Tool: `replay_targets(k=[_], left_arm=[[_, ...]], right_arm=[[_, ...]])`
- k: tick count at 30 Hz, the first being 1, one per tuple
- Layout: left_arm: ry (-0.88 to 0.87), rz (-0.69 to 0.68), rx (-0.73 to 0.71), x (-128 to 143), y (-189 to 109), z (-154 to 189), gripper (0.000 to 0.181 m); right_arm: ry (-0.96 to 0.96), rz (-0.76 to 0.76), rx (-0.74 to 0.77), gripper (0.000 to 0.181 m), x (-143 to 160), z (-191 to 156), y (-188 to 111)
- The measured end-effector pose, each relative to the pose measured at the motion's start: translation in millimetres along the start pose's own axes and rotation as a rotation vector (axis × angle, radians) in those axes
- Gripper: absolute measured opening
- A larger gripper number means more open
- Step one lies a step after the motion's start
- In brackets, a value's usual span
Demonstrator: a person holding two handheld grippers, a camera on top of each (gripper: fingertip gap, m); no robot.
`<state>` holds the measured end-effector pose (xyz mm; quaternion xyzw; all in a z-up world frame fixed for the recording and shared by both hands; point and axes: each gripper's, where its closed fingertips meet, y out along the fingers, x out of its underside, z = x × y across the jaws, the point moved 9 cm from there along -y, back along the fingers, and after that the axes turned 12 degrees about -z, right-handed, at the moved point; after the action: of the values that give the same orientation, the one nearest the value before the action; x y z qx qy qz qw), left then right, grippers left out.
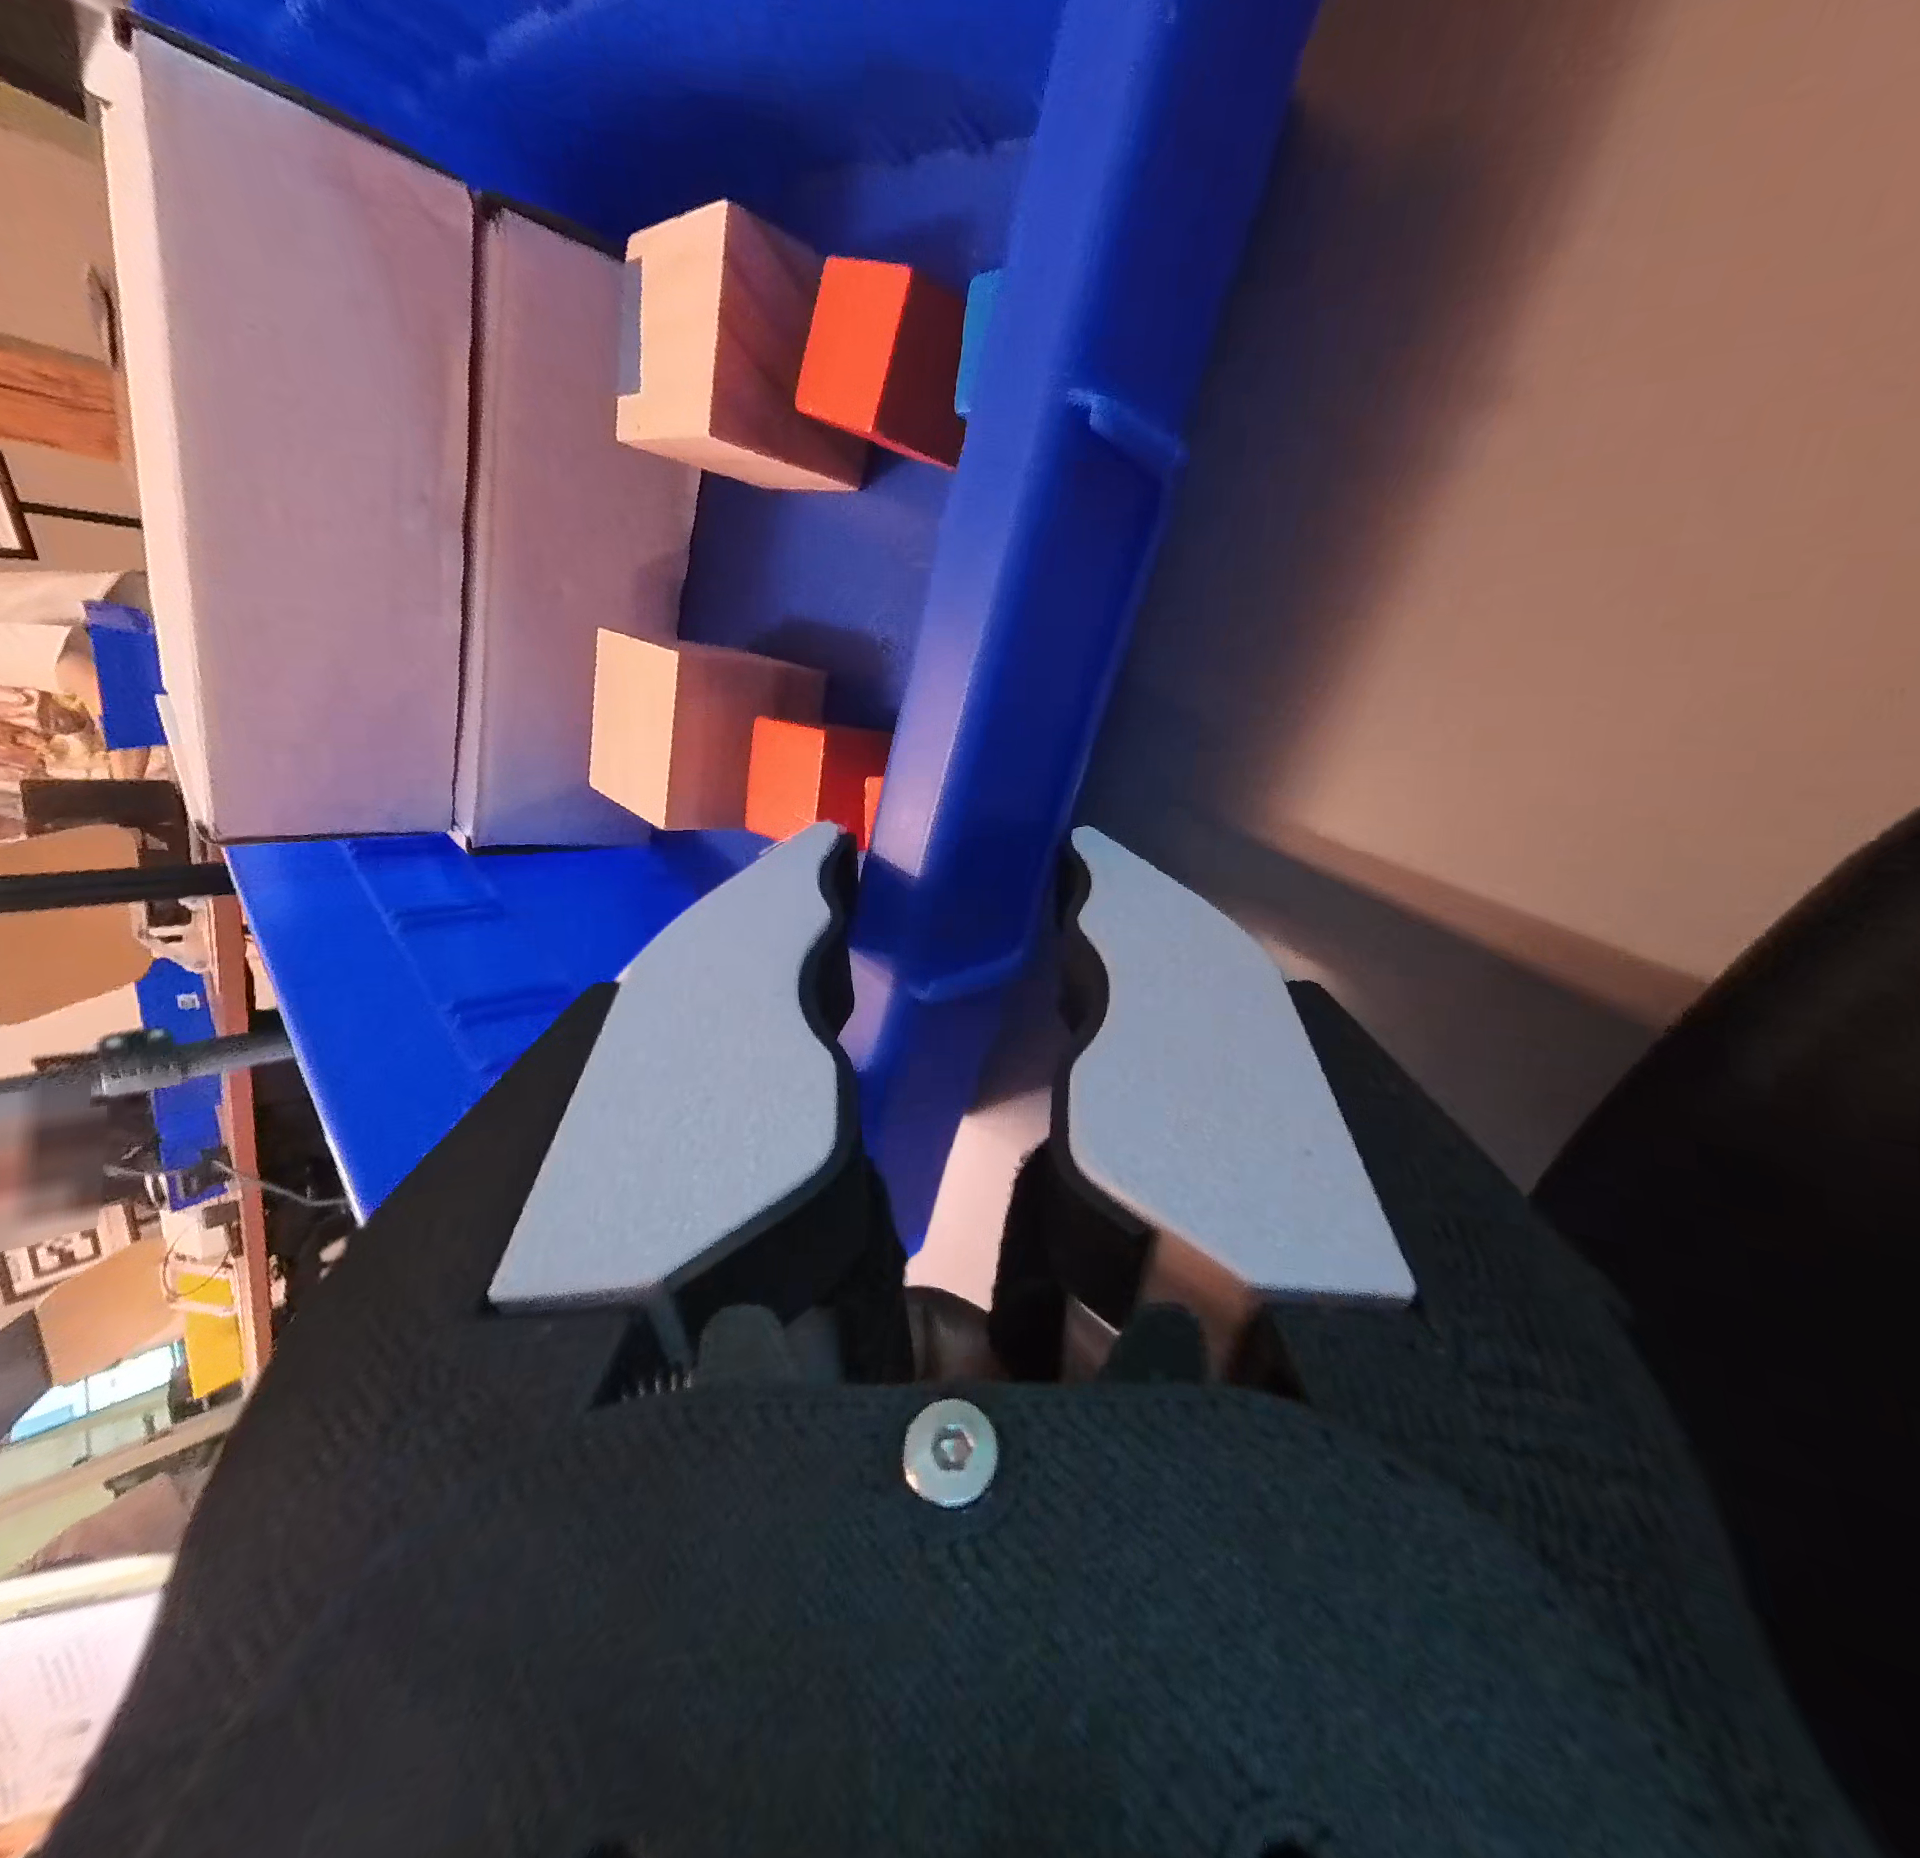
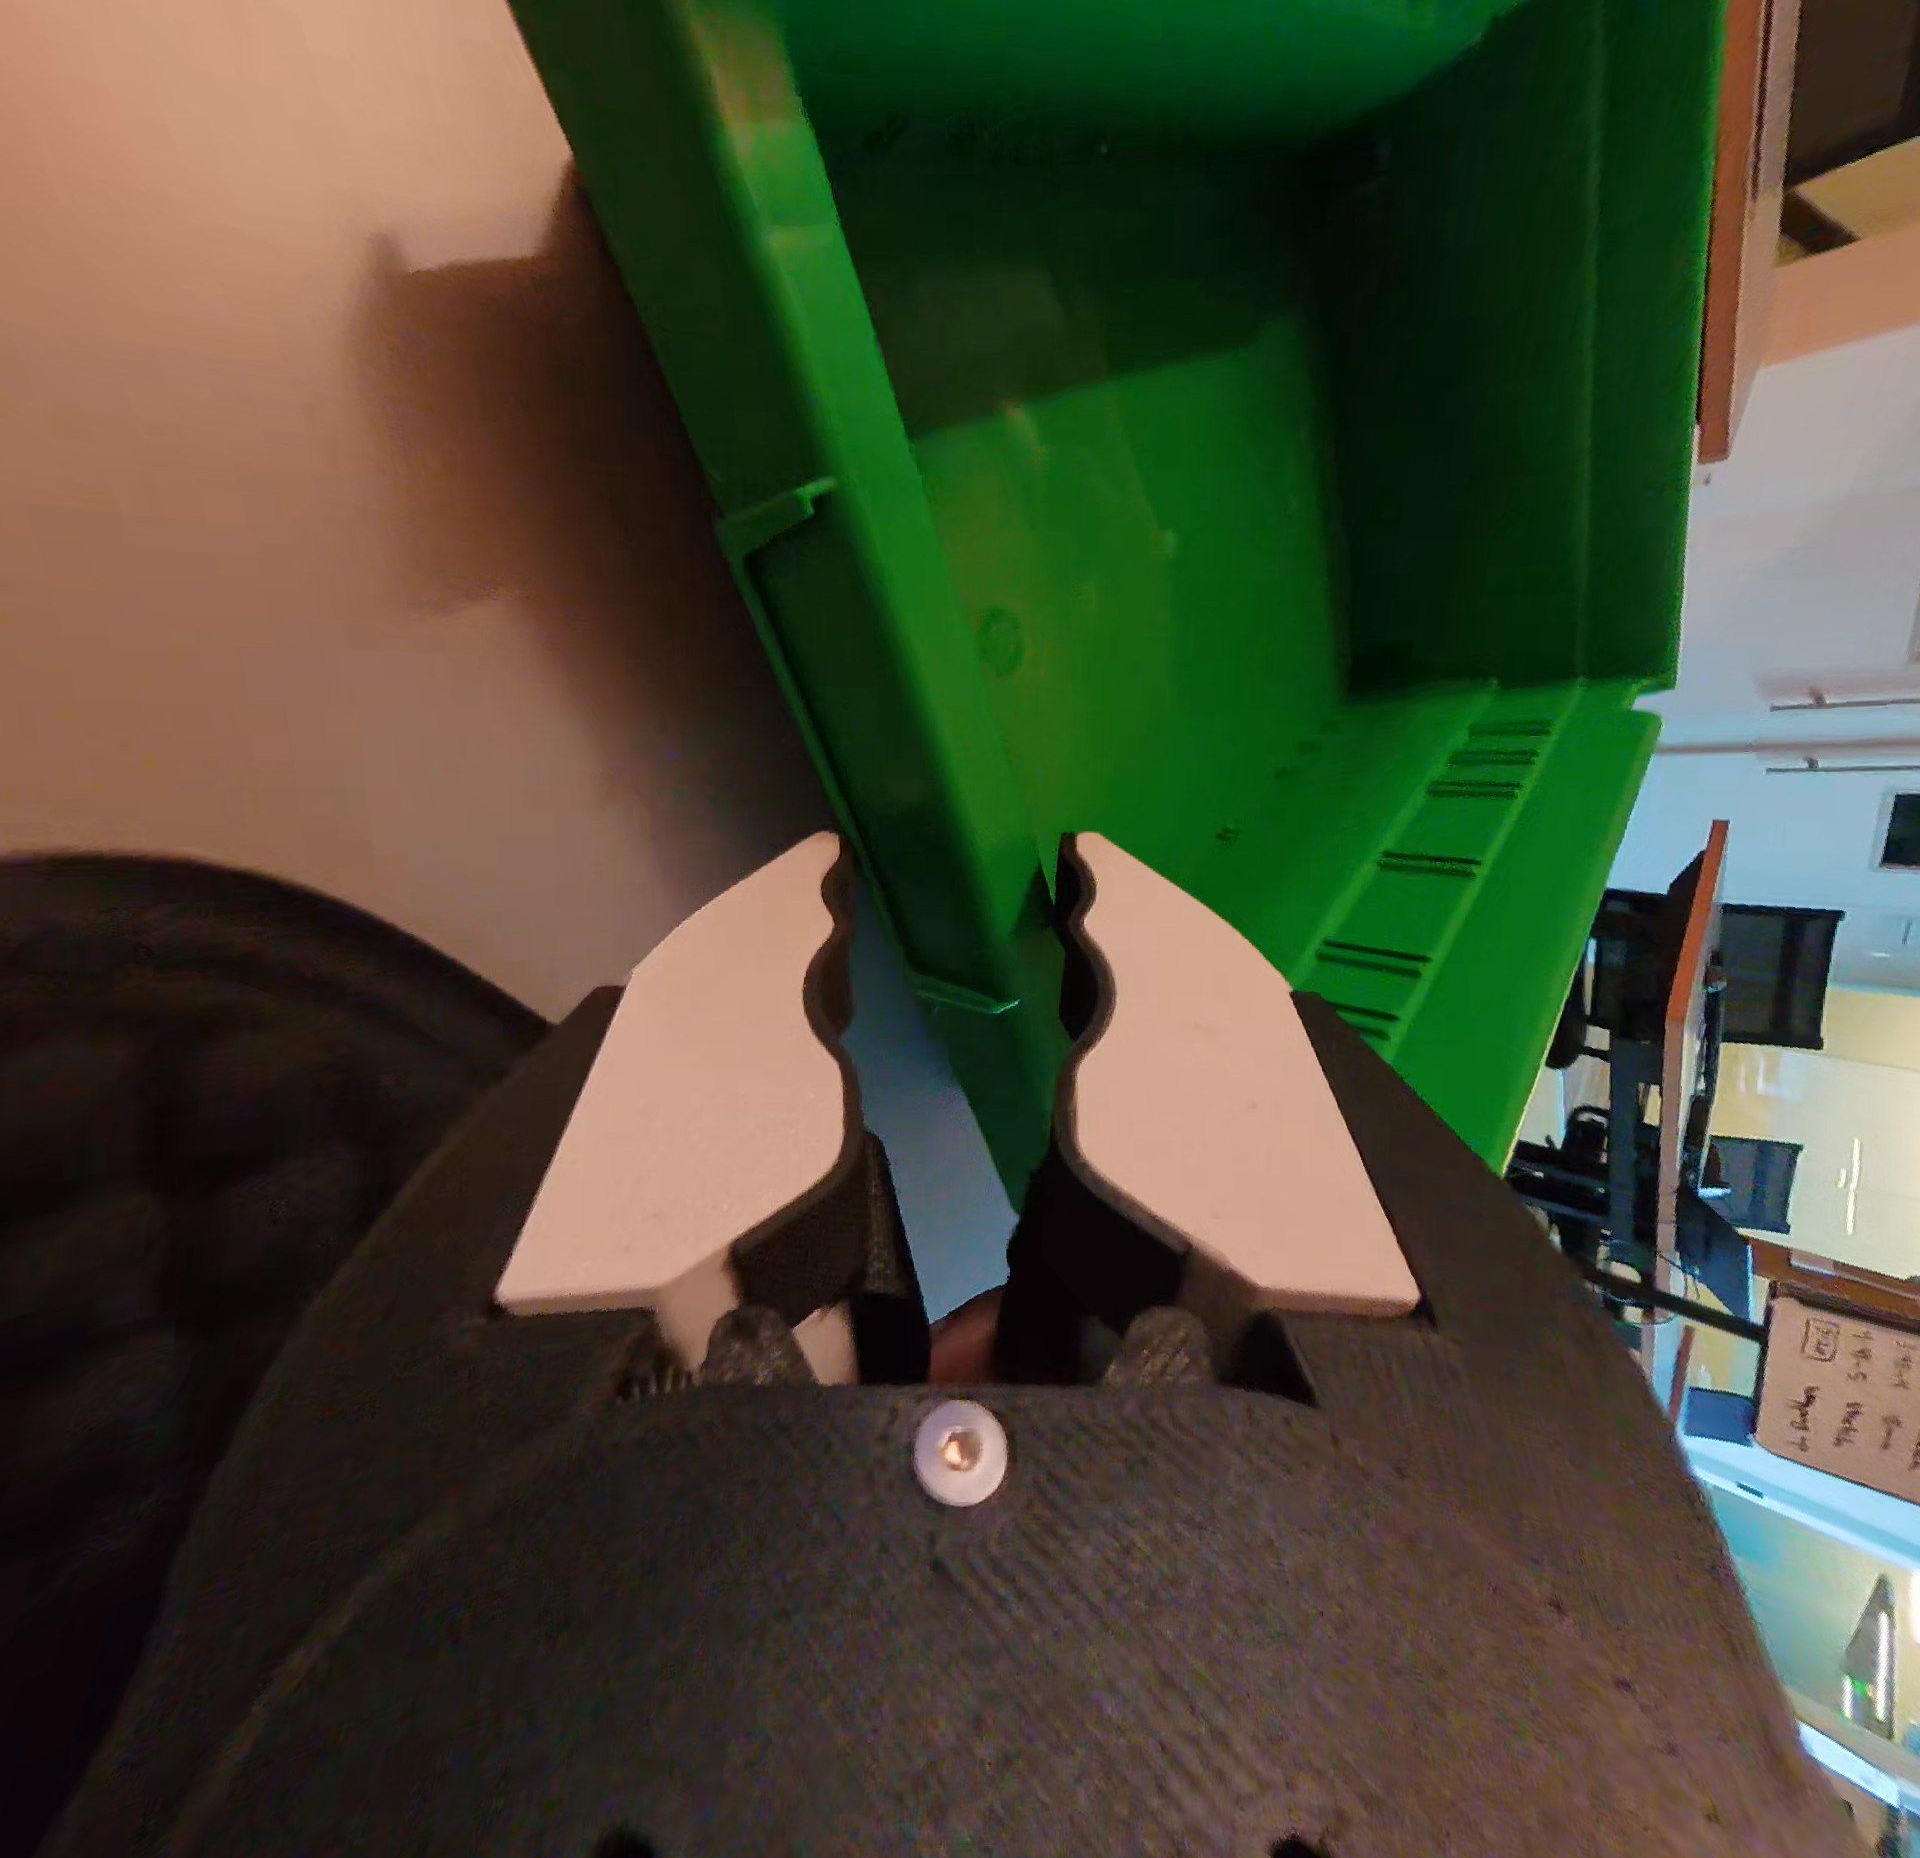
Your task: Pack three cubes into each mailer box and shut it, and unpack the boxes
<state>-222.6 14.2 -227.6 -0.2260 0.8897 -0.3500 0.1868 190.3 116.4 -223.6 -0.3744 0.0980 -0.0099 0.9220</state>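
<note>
Black textured bodies; pale grey wavy-edged fingers (image 1: pixel 686 1070); silver hex screws (image 2: pixel 959 1452)

Each camera sits just behind its own jaws and looks forward along them, rolled well off level — in both views the room's furniture stands sideways. The left wrist view is very near the blue bin (image 1: pixel 1049 561), whose wall runs out from between the jaws, with its inside, holding white boxes (image 1: pixel 312 478) and cubes (image 1: pixel 727 354), beyond and left of them. The right wrist view is as near the green bin (image 2: pixel 1195 561), its wall between the jaws and its bare inside ahead and right — the two views share no object, only pale desk (image 2: pixel 208 458).
</note>
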Motion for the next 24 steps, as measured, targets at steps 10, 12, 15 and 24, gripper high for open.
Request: replay_targets(k=[10, 12, 15, 24], left_arm=[[0.004, -0.084, 0.014, 55.8, -14.7, -3.1, 0.036], [0.006, -0.108, 0.025, 69.1, -19.9, -2.7, 0.036], [0.009, -0.13, 0.03, 88.9, -27.7, -0.7, 0.036], [0.002, -0.182, 0.049, 142.4, -53.6, 9.2, 0.036]], right_arm=[[0.092, -0.042, 0.024, 0.04, 65.2, 14.9, 0.2], [0.102, -0.058, 0.038, 0.04, 76.7, 15.7, -1.2], [0.118, -0.062, 0.054, 0.04, 96.6, 17.6, -3.0], [0.107, -0.098, 0.032, 0.039, 155.7, 17.9, -20.1]])
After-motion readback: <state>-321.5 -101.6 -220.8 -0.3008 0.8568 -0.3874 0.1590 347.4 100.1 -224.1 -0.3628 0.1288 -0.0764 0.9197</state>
